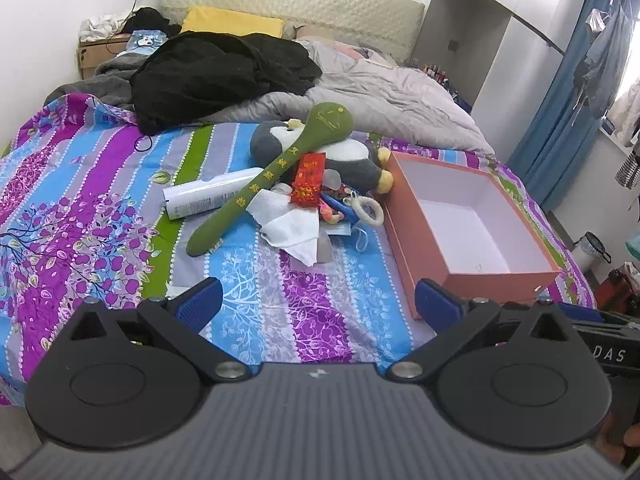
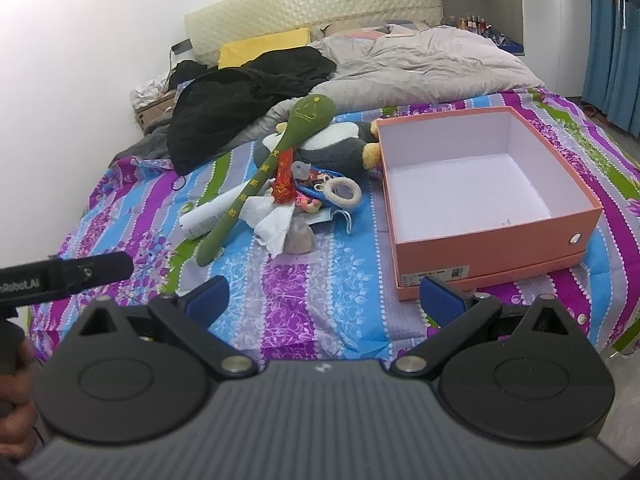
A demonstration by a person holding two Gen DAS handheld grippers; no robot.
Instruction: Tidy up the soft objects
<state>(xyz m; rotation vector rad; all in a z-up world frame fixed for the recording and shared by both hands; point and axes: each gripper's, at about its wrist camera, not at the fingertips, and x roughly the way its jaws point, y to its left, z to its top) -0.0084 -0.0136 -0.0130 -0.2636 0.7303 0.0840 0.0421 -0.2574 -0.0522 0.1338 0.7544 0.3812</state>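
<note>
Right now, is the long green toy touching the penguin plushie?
Touching. In the left wrist view the green toy lies across the penguin plushie, its round head resting on the plushie's body with no gap between them.

Ahead of the left gripper [image 1: 318, 300] and right gripper [image 2: 324, 296], on a striped floral bedsheet [image 1: 100, 200]: a small heap of things. Topmost, a long green plush spoon-shaped toy [image 1: 272, 172], leaning across a grey and white stuffed penguin [image 1: 352, 156] behind and a white tube [image 1: 208, 196] to the left. Under the toy's handle, a crumpled white cloth [image 1: 288, 220] and a red packet [image 1: 308, 180]. Just right of the heap, an open orange cardboard box [image 2: 492, 240], nearest the right gripper. Farther back, a black garment [image 1: 216, 72] at left, a rumpled grey duvet [image 1: 380, 92] at right, a yellow pillow [image 1: 232, 20] against the headboard.
</note>
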